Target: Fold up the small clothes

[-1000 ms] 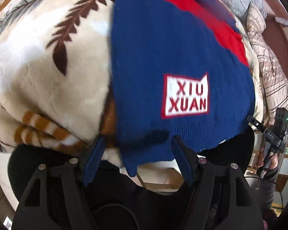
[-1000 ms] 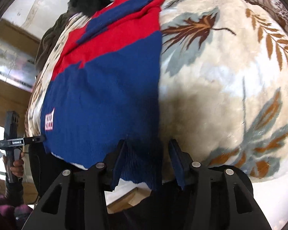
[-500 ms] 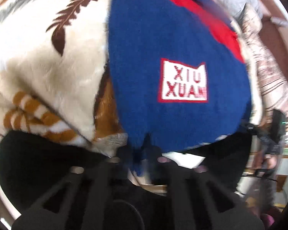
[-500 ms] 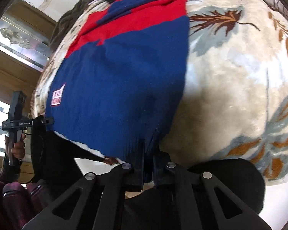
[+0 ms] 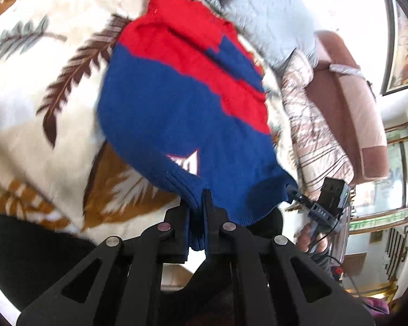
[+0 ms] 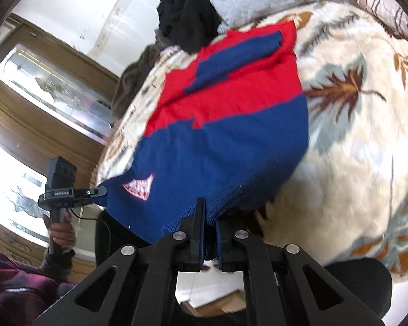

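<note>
Sweater (image 5: 176, 114), blue below and red above, lies on the leaf-print blanket (image 5: 40, 125) of a bed, its long axis running from the near hem away to the red collar end at the far side. Left tongs (image 5: 200, 203) are clamped on the ribbed hem at the near left corner; blue knit shows bunched between the jaws. Right tongs (image 6: 210, 217) are clamped on the hem at the near right corner, same way, knit pinched between closed jaws. Both sets have just closed on the cloth. In the left view the right tongs also appear at the hem's other corner, held in a hand (image 5: 312, 239); the right view shows the left one likewise. The near hem hangs off the blanket in both views, sagging between the two grips, with the white patch (image 6: 140, 187) foreshortened and tilted. The far red half and a folded-in blue sleeve (image 6: 236, 57) lie flat on the blanket. Key relation: the whole garment lies ahead of and beyond both tongs, neither nearer than the other, each at one end of the near edge. Judgement: the fold in hand is hem to collar, so the next carry should run along the long axis toward the far red end, both corners level. Risk: uneven travel would skew the fold.
</note>
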### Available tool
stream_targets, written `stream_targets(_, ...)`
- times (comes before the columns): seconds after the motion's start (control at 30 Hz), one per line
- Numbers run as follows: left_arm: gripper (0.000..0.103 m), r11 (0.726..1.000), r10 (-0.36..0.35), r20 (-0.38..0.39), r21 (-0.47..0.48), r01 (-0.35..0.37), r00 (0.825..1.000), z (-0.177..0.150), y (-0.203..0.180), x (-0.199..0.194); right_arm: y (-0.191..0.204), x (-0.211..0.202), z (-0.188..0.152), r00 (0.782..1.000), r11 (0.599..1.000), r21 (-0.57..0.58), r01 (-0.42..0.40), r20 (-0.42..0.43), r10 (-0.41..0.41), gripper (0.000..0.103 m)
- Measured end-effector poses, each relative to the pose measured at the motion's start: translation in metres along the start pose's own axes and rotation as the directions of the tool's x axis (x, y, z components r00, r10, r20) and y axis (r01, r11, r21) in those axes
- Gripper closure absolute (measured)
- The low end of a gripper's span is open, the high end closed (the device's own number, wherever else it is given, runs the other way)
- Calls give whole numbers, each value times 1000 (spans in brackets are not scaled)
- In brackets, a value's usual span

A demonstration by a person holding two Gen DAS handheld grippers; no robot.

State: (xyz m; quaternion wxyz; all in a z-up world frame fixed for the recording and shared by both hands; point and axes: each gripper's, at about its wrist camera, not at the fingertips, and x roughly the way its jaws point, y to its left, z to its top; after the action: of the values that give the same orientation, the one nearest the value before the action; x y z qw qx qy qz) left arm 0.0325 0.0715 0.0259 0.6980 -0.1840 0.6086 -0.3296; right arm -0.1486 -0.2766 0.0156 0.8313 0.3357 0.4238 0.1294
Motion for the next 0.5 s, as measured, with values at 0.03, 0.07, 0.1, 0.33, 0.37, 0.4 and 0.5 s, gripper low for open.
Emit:
stream_targets(0.03,98,1000,-10,21,1,10,1000,6,-2,-2,0,-2,6,1000,1000,5,-8,18,8,97)
stream_targets(0.07,98,1000,-16,42,1,16,999,11,-2,-6,0,-3,12,999,1000,10,-19,33,18,97)
stream_targets(0.1,98,1000,-21,63,-1,21,998,17,-3,-7,0,-5,18,998,999,15,-29,51,28,97)
stream_targets(0.33,98,998,-22,187,-50,32,982,72,8,-10,3,6,67,983,997,35,-66,173,58,98)
stream_targets(0.37,98,997,-24,202,-61,37,979,79,12,-11,0,8,75,979,996,44,-71,193,62,98)
stream_targets(0.4,98,997,-23,218,-72,40,976,88,16,-11,-3,10,82,976,996,52,-76,207,63,98)
stream_targets(0.5,98,993,-20,267,-110,51,963,119,26,-8,-16,20,111,964,992,87,-93,257,68,98)
